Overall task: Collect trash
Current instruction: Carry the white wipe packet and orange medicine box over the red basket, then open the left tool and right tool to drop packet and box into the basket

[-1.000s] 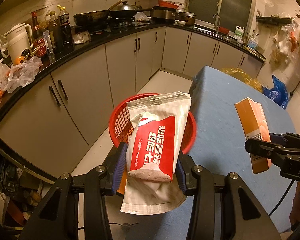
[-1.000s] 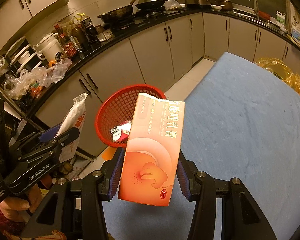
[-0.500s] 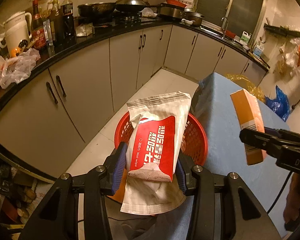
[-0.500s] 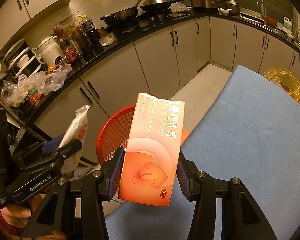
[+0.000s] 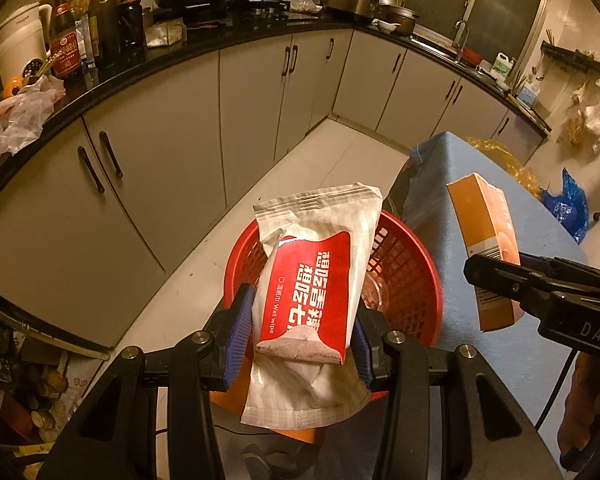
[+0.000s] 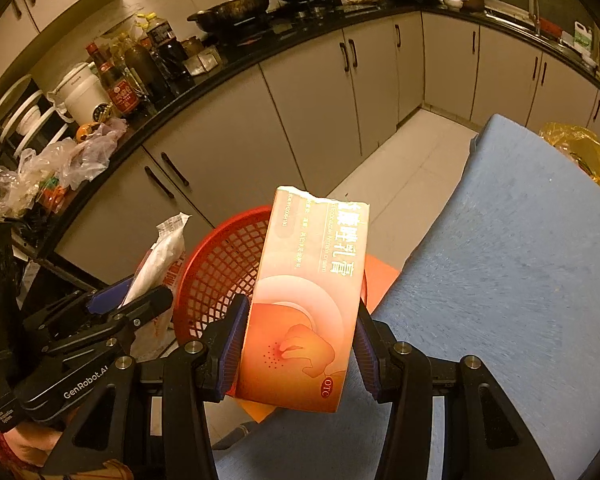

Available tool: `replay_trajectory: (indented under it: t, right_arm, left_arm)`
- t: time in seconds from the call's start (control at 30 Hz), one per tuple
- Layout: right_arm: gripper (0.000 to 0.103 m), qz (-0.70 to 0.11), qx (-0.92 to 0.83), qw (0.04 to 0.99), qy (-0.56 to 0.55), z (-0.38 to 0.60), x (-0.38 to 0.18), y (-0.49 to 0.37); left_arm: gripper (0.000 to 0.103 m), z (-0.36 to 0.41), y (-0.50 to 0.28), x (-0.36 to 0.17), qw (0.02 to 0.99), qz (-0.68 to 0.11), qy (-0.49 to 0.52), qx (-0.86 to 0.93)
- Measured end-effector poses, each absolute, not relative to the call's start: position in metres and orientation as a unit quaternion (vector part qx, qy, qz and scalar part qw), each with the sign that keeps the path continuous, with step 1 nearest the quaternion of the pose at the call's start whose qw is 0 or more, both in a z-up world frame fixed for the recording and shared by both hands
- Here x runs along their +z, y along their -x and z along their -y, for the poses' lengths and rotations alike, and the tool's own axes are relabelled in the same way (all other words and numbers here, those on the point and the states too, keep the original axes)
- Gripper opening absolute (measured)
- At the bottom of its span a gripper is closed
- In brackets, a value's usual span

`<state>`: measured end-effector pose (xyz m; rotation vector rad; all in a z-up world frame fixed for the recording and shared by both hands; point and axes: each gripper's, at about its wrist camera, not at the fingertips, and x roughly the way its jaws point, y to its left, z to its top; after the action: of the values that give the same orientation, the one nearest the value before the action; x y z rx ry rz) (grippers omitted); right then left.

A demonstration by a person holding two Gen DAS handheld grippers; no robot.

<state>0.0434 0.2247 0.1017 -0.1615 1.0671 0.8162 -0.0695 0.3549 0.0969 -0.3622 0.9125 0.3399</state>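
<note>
Both pieces of trash are in the carry-and-drop step, judged from how they hang by the red basket [image 5: 404,280], which stands on the floor just beside the corner of the blue-covered table [image 6: 520,280]. The left gripper [image 5: 300,344] is clamped on a wet-wipe packet [image 5: 312,280] that hangs over the basket's near side, its blue pads [image 5: 239,332] pressing the packet's edges. The right gripper [image 6: 298,354] pinches an orange cream box [image 6: 308,300] upright, just to the table side of the basket and over its rim. The next move likely calls for bringing each item squarely above the basket's mouth, then spreading the jaws to let it fall, the box needing a little more travel toward the basket's centre. The packet and box hide most of the basket's inside, so its contents are hard to make out, and something orange beneath it is cut off.
</note>
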Motion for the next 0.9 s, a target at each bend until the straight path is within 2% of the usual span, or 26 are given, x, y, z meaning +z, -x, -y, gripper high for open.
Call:
replay_trajectory:
  t: [0.7,0.77,0.8,0.9]
  right_arm:
    - [0.054,-0.514,0.387,0.761,0.090,-0.251,0.080,-0.057]
    - [0.060,-0.517,0.392,0.755,0.096,-0.256,0.075,-0.060]
    - [0.065,-0.518,0.390,0.754,0.101,-0.257,0.072,-0.062]
    - [0.066,-0.519,0.389,0.755,0.095,-0.252,0.074,-0.065]
  left_arm:
    - [0.044,-0.375,0.059,0.080,0.857,-0.443,0.205,0.163]
    - [0.045,-0.376,0.056,0.078,0.857,-0.440,0.209,0.165]
    - [0.046,-0.377,0.055,0.077,0.858,-0.439,0.214,0.161]
    - [0.054,-0.378,0.051,0.073,0.858,-0.440,0.219,0.150]
